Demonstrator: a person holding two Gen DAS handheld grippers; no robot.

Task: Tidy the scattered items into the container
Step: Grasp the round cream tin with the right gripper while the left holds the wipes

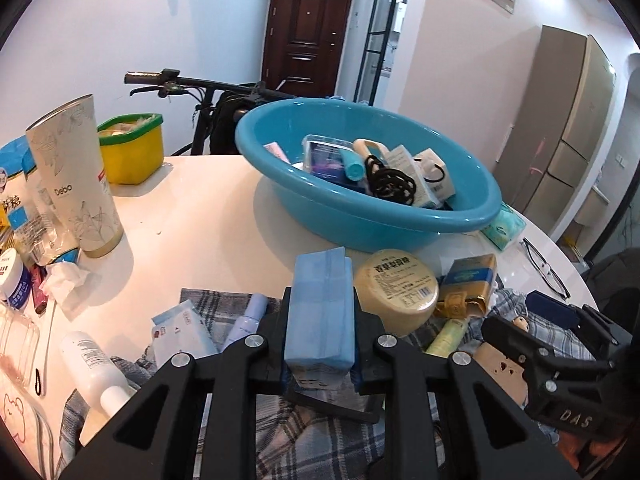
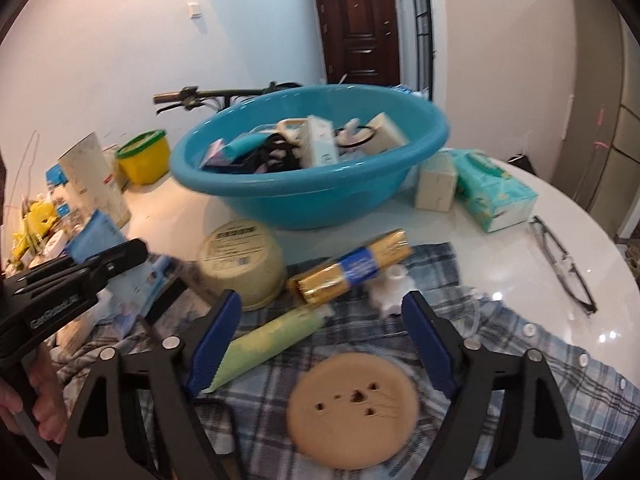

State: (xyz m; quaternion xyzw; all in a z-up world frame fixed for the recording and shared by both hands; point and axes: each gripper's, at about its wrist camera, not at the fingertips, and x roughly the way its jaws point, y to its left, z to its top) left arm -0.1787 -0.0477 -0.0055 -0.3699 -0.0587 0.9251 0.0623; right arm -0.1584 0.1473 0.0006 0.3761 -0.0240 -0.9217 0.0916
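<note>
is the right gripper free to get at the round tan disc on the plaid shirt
Probably yes: the right gripper has open, empty jaws either side of the round tan disc, which lies uncovered on the plaid shirt.

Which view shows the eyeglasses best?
The right wrist view: the eyeglasses lie whole and unobstructed on the white table. In the left wrist view they sit smaller, near the edge.

Basin (image 1: pixel 280 184) front blocked low by tub (image 1: pixel 396 290) and gold pack (image 1: pixel 472 276). Bare table (image 1: pixel 192 216) left of basin gives open passage. Basin mouth open above; contents piled centre-right.
</note>
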